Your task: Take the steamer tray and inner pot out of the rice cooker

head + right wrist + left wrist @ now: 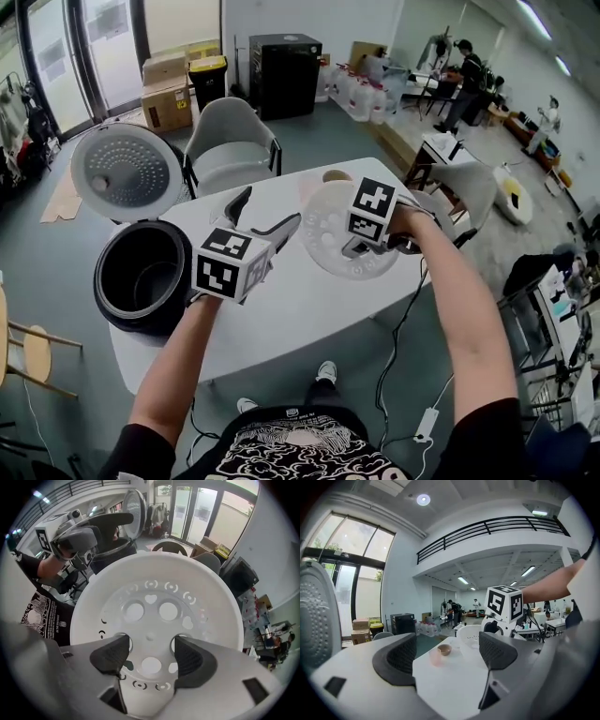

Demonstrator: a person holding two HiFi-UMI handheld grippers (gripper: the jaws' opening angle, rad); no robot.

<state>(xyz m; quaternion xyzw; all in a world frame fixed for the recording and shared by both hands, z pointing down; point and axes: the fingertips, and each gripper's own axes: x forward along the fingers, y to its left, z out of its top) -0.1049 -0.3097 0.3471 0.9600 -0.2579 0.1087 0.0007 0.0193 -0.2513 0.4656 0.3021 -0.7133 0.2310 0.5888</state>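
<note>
The rice cooker (142, 277) sits at the left edge of the tabletop (300, 314), its lid (127, 172) raised behind it. Just right of the rice cooker is the left gripper (262, 214), then the steamer tray (342, 246) under the right gripper (146, 641). Farther right and behind stand a cup (436, 657) and a bowl (444, 649). A chair (230, 141) stands behind the rice cooker, off the tabletop.

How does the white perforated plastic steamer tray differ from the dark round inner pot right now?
The steamer tray is white, shallow and full of holes; the inner pot is dark and deep. The tray is out, held by the right gripper over the white table; the pot sits in the black rice cooker, lid up. Both are round.
</note>
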